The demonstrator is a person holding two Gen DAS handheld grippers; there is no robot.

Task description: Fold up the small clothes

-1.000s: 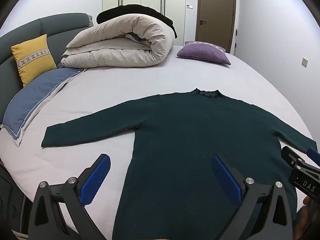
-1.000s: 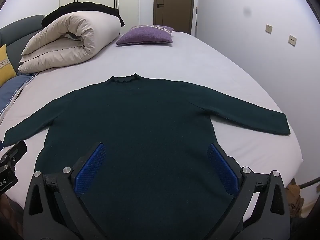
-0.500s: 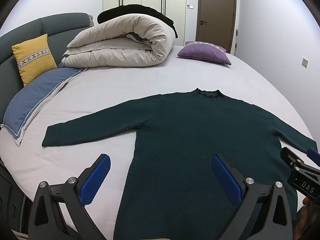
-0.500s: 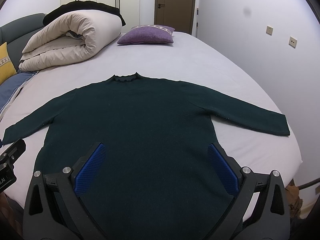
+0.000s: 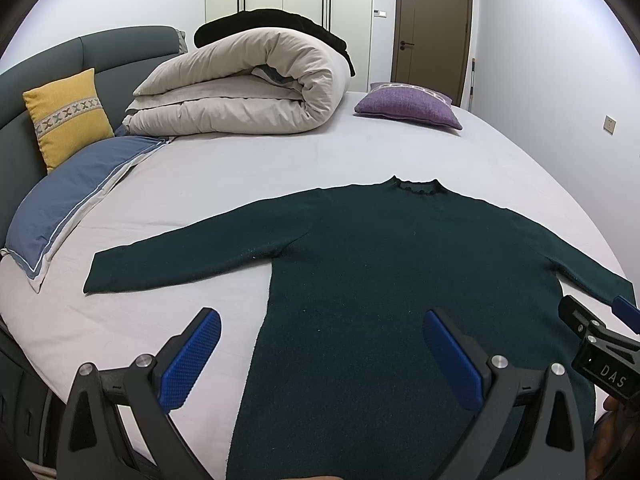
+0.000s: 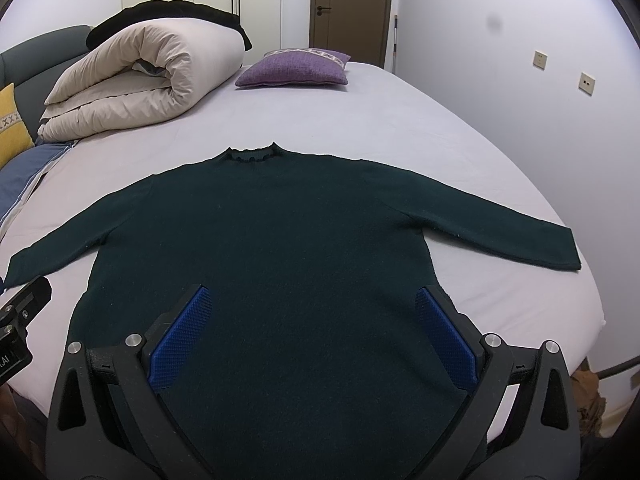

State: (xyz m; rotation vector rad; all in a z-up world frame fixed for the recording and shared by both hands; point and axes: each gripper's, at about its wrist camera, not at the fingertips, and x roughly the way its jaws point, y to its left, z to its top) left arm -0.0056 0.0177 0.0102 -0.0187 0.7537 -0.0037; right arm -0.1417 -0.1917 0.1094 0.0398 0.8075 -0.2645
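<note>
A dark green long-sleeved sweater [image 5: 392,264] [image 6: 272,240] lies flat on the pale bed sheet [image 5: 240,172], neck away from me and both sleeves spread out. My left gripper [image 5: 320,332] hovers open above the sweater's lower left edge, nothing between its blue pads. My right gripper [image 6: 312,308] is open too, held over the lower body of the sweater. In the left wrist view the right gripper's tip [image 5: 624,312] shows at the right margin, near the right sleeve. The left gripper's body [image 6: 20,312] shows at the left margin of the right wrist view.
A rolled cream duvet [image 5: 240,92] with a black cloth on top lies at the far left. A purple cushion [image 5: 408,110] sits at the far side, a yellow cushion [image 5: 66,112] and blue pillow [image 5: 68,196] by the grey headboard. The bed's near right corner [image 6: 592,320] drops off.
Both grippers have eased back slightly and the view shifted a little; the sweater lies as before. Both stay open.
</note>
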